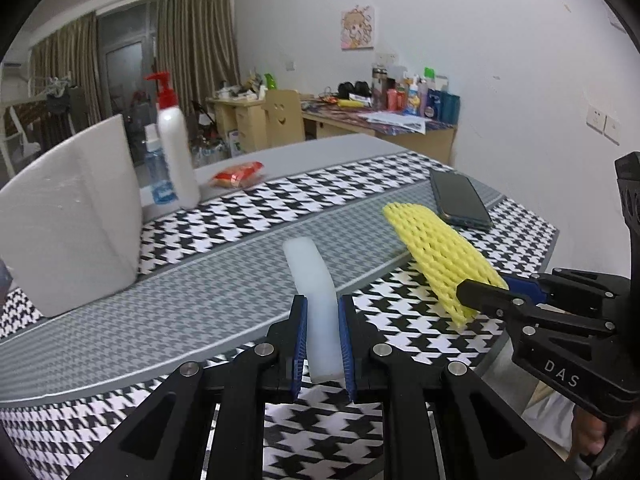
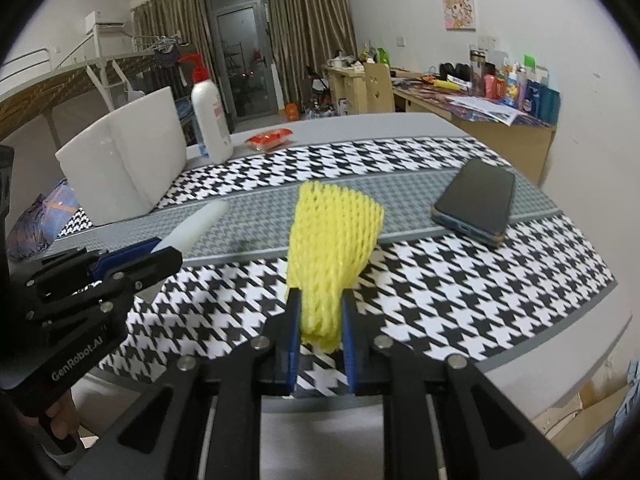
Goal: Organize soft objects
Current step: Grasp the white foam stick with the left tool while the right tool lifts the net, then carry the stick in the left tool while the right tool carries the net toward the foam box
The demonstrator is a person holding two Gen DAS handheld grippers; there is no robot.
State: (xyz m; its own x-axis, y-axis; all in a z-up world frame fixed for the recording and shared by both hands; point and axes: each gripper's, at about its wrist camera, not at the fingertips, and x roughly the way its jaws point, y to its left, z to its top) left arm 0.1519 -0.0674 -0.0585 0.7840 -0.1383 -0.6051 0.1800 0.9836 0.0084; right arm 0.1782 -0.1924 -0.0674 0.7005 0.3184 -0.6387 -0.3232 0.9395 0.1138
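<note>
While both grippers hover just above the near edge of the table, each one carries a soft thing, so the two pieces can be taken together to wherever they belong. The left gripper has its blue pads pressed narrow against the near end of a pale white foam strip, which sticks out forward and slightly up, clear of the checked tablecloth. The right gripper has its fingers drawn in on the near end of a yellow foam net sleeve, squeezing the mesh thin there while the far end fans out wide. Gripping each piece by one end leaves most of its length free, which I judge would make it easy to lay down or slide into a container.

Further off on the left stands a white foam box, open side hidden, probably the place meant for these things. Beside it stand a white pump bottle with a red top and a small red packet. A dark phone lies flat on the right, well apart from both grippers.

Readable writing: "DAS" on the right gripper's body in the left view, and "GenRobot.AI" on the left gripper's body in the right view. The bottle's label is too small to read.
</note>
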